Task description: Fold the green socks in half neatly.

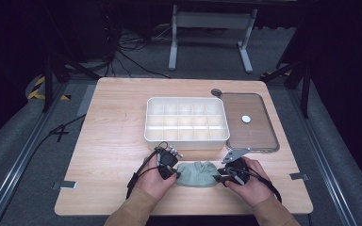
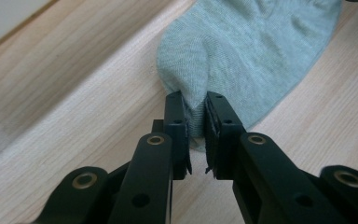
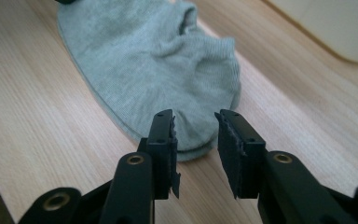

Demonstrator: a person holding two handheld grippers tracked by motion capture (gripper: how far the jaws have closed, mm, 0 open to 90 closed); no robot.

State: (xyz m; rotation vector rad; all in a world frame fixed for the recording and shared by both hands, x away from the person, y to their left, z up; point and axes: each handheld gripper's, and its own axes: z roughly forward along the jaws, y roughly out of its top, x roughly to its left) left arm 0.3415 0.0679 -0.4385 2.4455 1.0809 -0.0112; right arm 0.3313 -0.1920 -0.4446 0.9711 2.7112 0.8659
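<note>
Seen from the high view: a crumpled pale-green knitted sock point(image 1: 197, 173) lying on the light wooden table point(image 1: 108, 122) near its front edge, between the left gripper point(image 1: 175, 174) at one end and the right gripper point(image 1: 218, 178) at the other, with a white plastic compartment box point(image 1: 187, 123) just behind it and a brown flat tray with a grey rim point(image 1: 250, 122) beside the box. Every cell of the box looking bare; on the tray, one small white round disc point(image 1: 246, 119). Beyond the table, grey floor, loose cables and a grey metal stand point(image 1: 211, 29). Up close in the left gripper view, and too small to judge from above: the left gripper point(image 2: 196, 116) nearly closed, pads pinching a raised fold at the sock's point(image 2: 251, 51) edge, cloth squeezed between them. In the right gripper view, likewise lost from above: the right gripper point(image 3: 195, 133) about half open, straddling the rounded end of the sock point(image 3: 163, 70) with a gap at each pad, nothing gripped, and a corner of the white box point(image 3: 340, 28) at upper right
</note>
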